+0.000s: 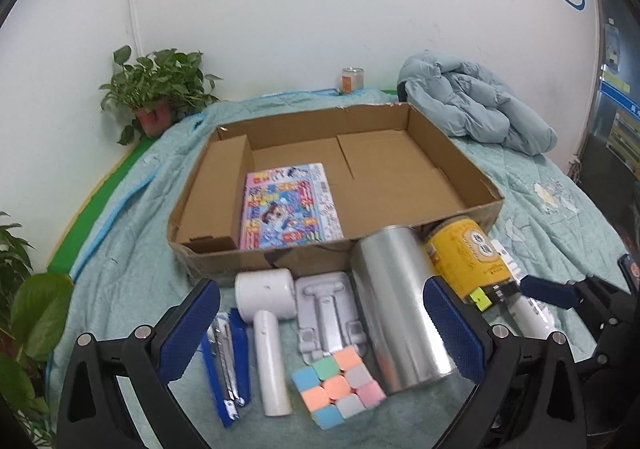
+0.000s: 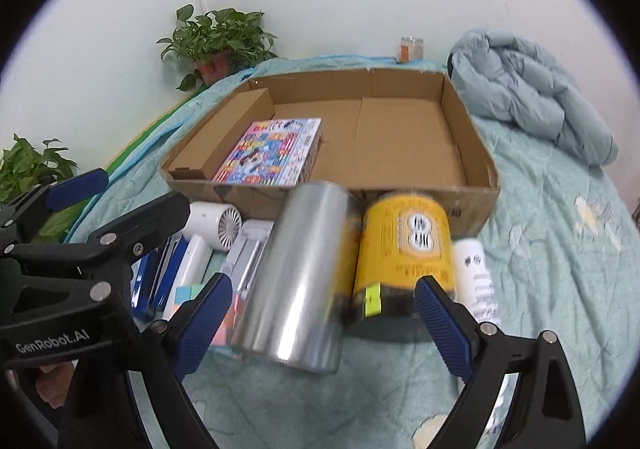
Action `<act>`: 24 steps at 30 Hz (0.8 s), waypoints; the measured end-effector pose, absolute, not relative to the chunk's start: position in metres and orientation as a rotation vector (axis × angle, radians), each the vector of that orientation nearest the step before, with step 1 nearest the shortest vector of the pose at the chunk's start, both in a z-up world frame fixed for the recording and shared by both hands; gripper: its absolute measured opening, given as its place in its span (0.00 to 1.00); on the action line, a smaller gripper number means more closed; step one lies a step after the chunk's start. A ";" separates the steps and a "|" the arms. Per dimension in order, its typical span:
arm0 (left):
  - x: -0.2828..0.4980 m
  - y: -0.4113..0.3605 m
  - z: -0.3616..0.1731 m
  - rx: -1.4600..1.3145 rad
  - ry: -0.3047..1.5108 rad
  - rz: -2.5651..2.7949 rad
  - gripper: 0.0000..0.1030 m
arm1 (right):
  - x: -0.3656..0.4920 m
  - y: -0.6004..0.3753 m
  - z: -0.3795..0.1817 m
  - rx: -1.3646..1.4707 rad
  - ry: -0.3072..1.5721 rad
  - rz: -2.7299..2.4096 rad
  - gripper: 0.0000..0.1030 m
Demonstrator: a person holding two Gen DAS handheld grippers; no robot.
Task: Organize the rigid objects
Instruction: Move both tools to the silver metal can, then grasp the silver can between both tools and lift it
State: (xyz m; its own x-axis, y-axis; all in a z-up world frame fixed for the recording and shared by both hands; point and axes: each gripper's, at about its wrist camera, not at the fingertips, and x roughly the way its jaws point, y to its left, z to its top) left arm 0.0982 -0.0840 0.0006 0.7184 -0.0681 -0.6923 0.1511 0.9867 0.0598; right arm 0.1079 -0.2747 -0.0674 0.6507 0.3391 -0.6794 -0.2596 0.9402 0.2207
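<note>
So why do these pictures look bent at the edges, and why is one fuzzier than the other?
Both wrist views use a fisheye lens, so the cardboard box bulges and the corners go black. In the right wrist view the silver can and yellow can smear with motion blur; in the left wrist view the silver can is sharper, with soft glare.

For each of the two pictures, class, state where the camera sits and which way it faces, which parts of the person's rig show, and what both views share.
Left wrist view: sits on the left gripper, angled down over the pastel cube and silver can toward the cardboard box; its own open fingers show, with the right gripper at the right edge.
Right wrist view: sits on the right gripper, facing the silver can and yellow can; its open fingers show, with the left gripper at left.
Shared: box, colourful book, both cans, potted plant, folded jacket.
</note>
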 end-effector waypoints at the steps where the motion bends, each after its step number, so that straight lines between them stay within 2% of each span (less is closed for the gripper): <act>1: 0.099 -0.085 -0.002 0.107 0.768 -0.130 0.99 | 0.107 -0.277 -0.071 0.122 0.806 0.350 0.91; 8: 0.108 -0.095 -0.014 0.088 0.817 -0.177 0.99 | 0.106 -0.277 -0.096 0.231 0.904 0.431 0.90; 16: 0.151 -0.098 -0.051 -0.053 0.980 -0.351 0.98 | 0.133 -0.275 -0.124 0.379 1.031 0.505 0.86; 19: 0.166 -0.099 -0.073 -0.127 1.082 -0.427 0.84 | 0.139 -0.268 -0.130 0.394 1.058 0.545 0.84; 21: 0.174 -0.099 -0.086 -0.149 1.149 -0.457 0.72 | 0.140 -0.266 -0.130 0.396 1.064 0.557 0.82; 24: 0.177 -0.096 -0.094 -0.168 1.177 -0.468 0.70 | 0.135 -0.266 -0.130 0.367 1.050 0.559 0.82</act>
